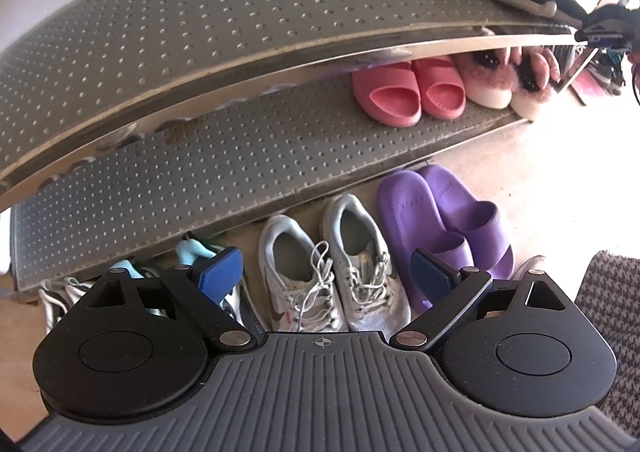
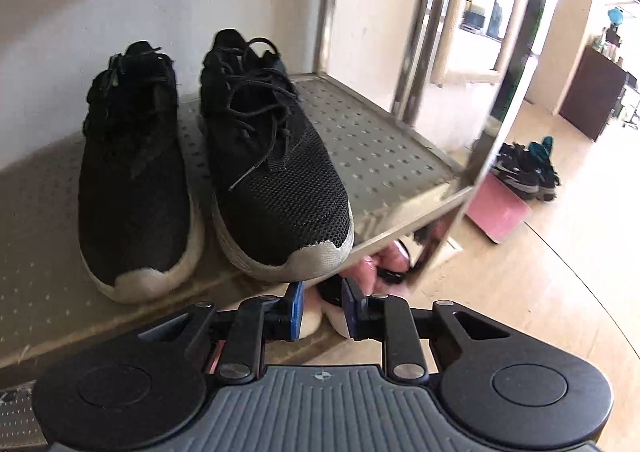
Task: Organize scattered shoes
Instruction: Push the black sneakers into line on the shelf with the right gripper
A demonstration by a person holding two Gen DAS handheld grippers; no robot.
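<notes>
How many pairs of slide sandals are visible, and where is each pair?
2. The pink slides sit on the lower shelf; the purple slides stand on the floor before it. Others may be hidden.

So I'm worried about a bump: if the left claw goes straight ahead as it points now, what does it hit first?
Probably the grey sneakers on the floor, right between the open left claw fingers; depth is unclear.
</notes>
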